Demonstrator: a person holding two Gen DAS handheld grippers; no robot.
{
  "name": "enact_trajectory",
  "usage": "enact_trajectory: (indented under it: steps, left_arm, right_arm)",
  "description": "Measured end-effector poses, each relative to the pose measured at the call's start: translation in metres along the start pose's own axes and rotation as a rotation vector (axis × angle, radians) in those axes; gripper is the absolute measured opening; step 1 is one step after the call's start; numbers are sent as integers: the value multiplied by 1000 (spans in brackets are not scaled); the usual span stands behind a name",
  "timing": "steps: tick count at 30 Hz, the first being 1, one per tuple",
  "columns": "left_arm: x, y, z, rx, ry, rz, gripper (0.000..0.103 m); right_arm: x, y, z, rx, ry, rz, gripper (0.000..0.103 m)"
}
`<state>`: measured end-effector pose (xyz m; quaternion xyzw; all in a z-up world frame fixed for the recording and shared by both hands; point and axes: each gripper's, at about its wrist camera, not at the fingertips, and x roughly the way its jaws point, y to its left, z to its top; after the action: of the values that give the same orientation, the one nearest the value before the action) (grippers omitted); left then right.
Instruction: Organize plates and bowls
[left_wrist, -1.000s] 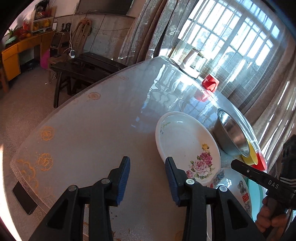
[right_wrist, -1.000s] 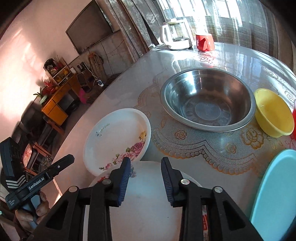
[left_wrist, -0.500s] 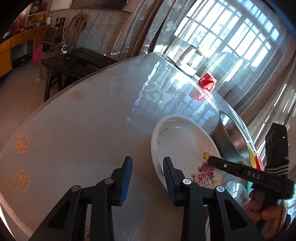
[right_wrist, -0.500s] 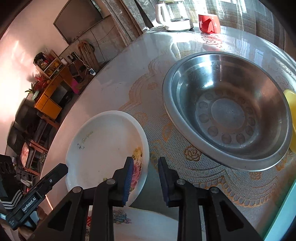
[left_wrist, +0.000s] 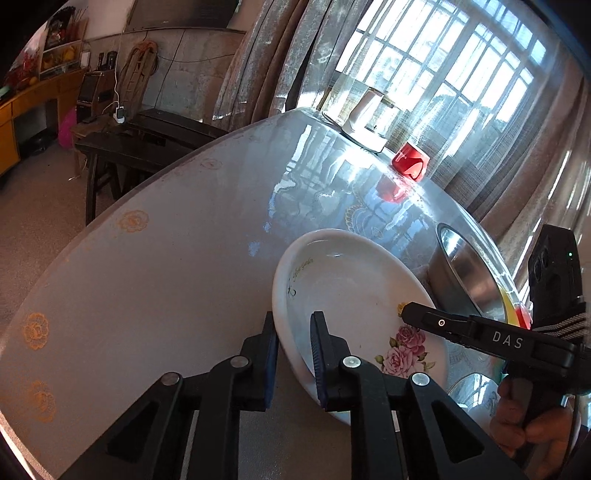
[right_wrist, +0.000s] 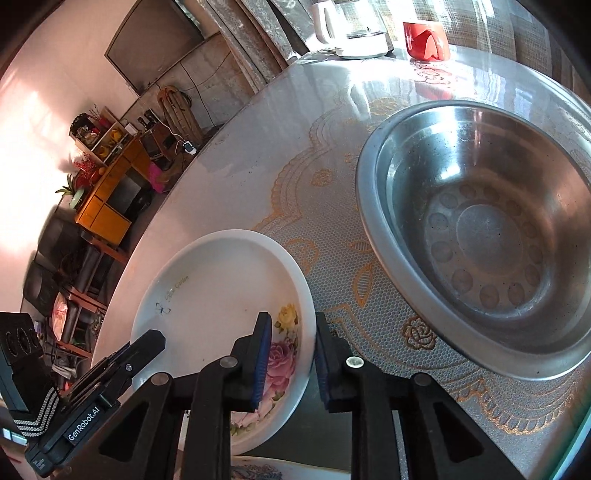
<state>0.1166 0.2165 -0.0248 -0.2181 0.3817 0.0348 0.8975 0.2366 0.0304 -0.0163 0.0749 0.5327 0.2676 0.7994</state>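
Note:
A white plate with pink roses (left_wrist: 351, 295) lies on the round table; it also shows in the right wrist view (right_wrist: 221, 291). My left gripper (left_wrist: 293, 354) is open and straddles the plate's near left rim, one finger outside, one inside. My right gripper (right_wrist: 290, 354) is open and straddles the plate's right rim the same way. A large steel bowl (right_wrist: 480, 240) stands to the right of the plate and also shows in the left wrist view (left_wrist: 465, 273). Whether the pads touch the rim I cannot tell.
A second printed plate (right_wrist: 288, 470) lies just below the rose plate. A yellow bowl edge (left_wrist: 511, 306) sits behind the steel bowl. A red cup (right_wrist: 424, 40) and a glass kettle (right_wrist: 351, 29) stand at the far table edge. A lace mat (right_wrist: 332, 206) covers the table.
Both grippers have moved forward to the rose plate; each now has a finger on either side of its rim. Both gaps have narrowed slightly.

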Motion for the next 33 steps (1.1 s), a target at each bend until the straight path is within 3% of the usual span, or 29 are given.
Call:
enact_trajectory:
  steps: [16,22,33]
  left_arm:
    - [-48,-21,-3,33,-55,-70,17]
    - [-58,-44,-13,60,-39,-108,17]
    - [-58,-107,-40,162,14,-177,17]
  right_arm:
    - [-56,-1,-19,30,-98,100,24]
    - [-91,-13,-35,58,-155,127,24]
    - [-138,-57,-80,138,-222,95,24]
